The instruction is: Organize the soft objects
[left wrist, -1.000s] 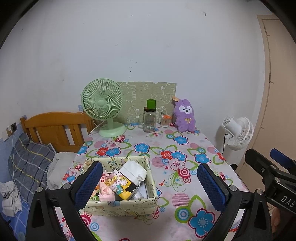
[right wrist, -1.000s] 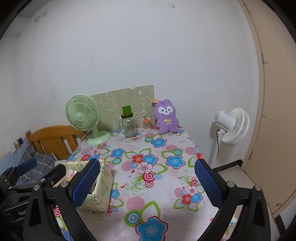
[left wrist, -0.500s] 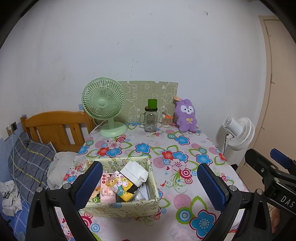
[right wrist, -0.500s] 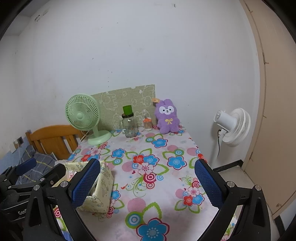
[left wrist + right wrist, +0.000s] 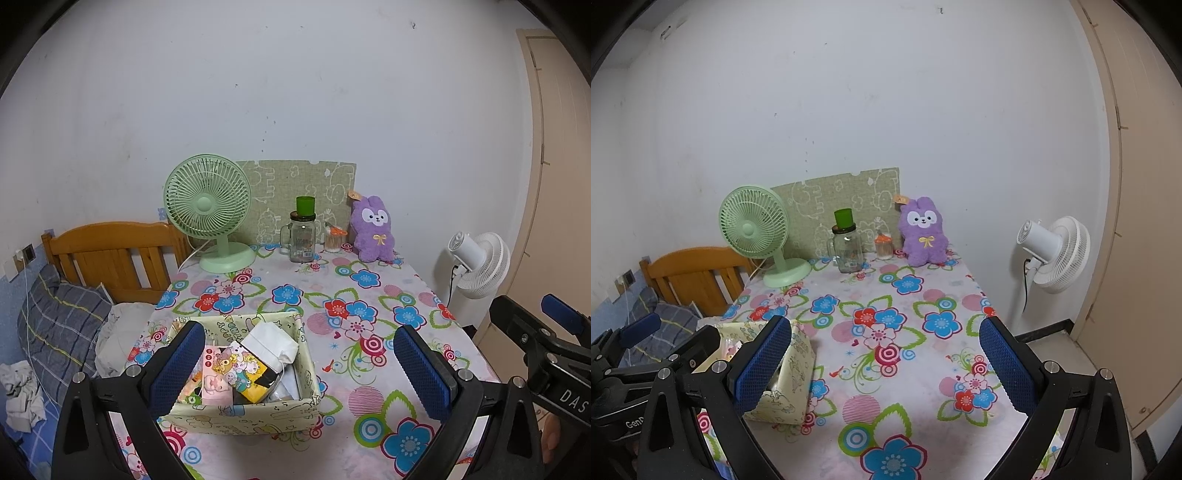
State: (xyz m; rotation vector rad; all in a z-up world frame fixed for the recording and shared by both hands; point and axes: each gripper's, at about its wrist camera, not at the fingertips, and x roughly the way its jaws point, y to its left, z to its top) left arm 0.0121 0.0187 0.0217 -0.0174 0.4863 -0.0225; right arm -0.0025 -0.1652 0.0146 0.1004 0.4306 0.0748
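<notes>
Both my hand-held grippers, left (image 5: 298, 363) and right (image 5: 884, 360), are spread empty; reaching the far purple plush rabbit (image 5: 924, 232) could topple the glass jar (image 5: 847, 252).

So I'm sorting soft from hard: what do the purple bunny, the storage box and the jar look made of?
Bunny: plush, going by its fuzzy matte pile, so soft. Box: seemingly printed fabric or thin covered card; its walls sag and crease, so probably soft-sided. Jar: clear glass by its see-through shine, though clear plastic is possible; hard.
</notes>
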